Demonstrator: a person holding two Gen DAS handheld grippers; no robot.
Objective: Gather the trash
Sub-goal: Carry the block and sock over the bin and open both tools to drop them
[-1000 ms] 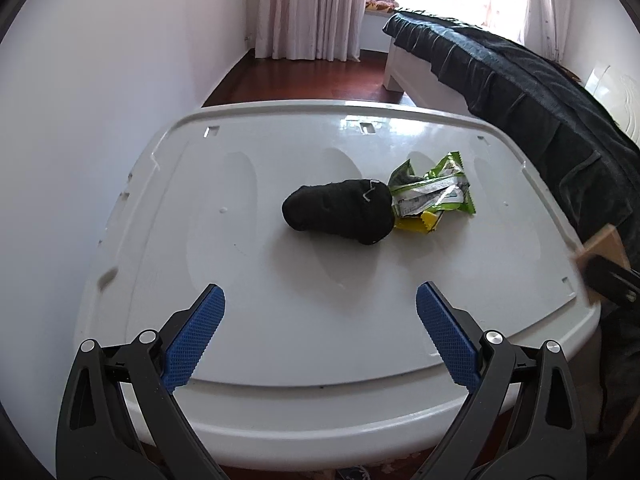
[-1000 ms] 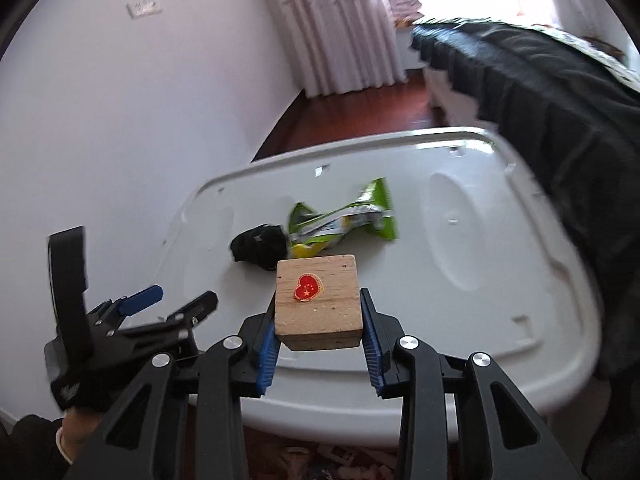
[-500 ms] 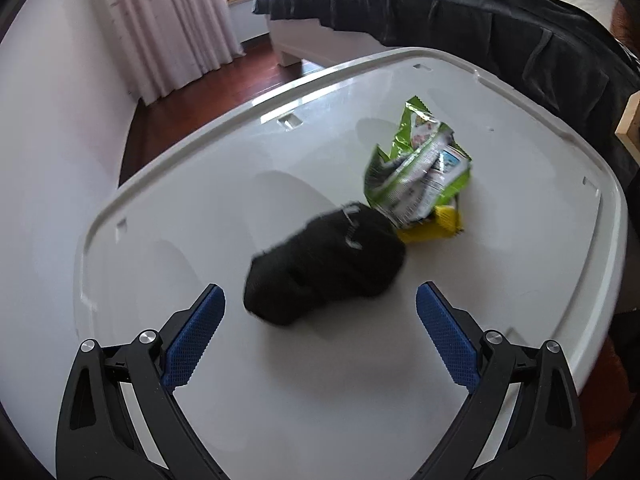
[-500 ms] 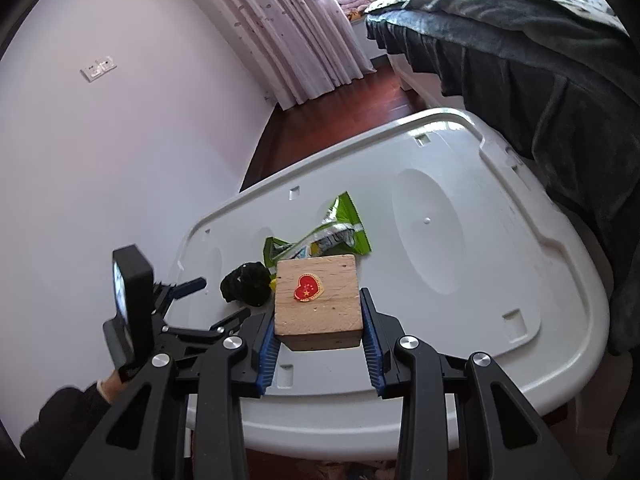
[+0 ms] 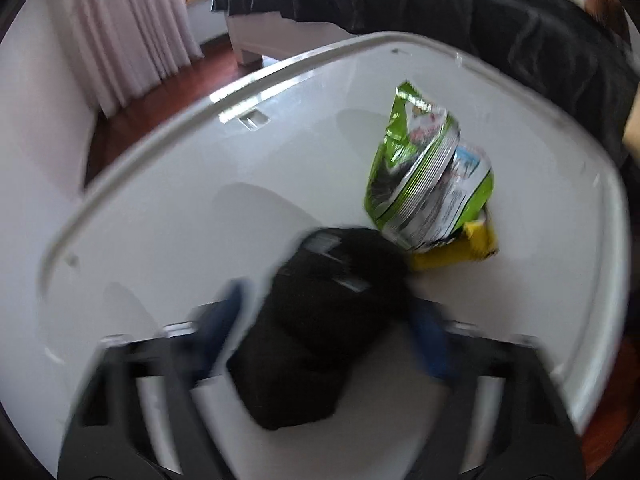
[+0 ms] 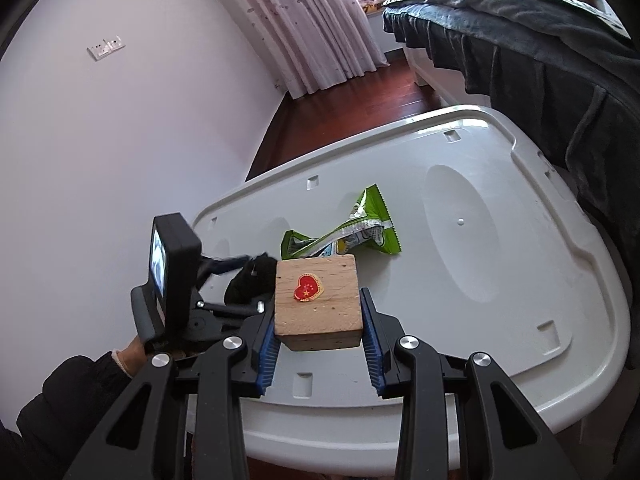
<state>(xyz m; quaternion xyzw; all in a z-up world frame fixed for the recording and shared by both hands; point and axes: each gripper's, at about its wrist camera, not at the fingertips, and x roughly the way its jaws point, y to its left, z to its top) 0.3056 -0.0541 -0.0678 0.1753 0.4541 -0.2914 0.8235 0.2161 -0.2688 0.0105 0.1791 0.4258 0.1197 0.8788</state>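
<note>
Glossy foil wrapper; matt black cloth bundle; raw wood block; smooth plastic lid.

In the left wrist view the left tool is smeared by motion; whether its blue pads touch the black bundle lying between them cannot be told. The bundle hides part of the yellow wrapper beyond it. In the right wrist view the wooden block covers the near end of the green snack wrapper ahead of the right tool.

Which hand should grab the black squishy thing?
Left. The left hand-held gripper already straddles the black bundle, its jaws closing. The right hand-held gripper is full, clamping the wooden block.
</note>
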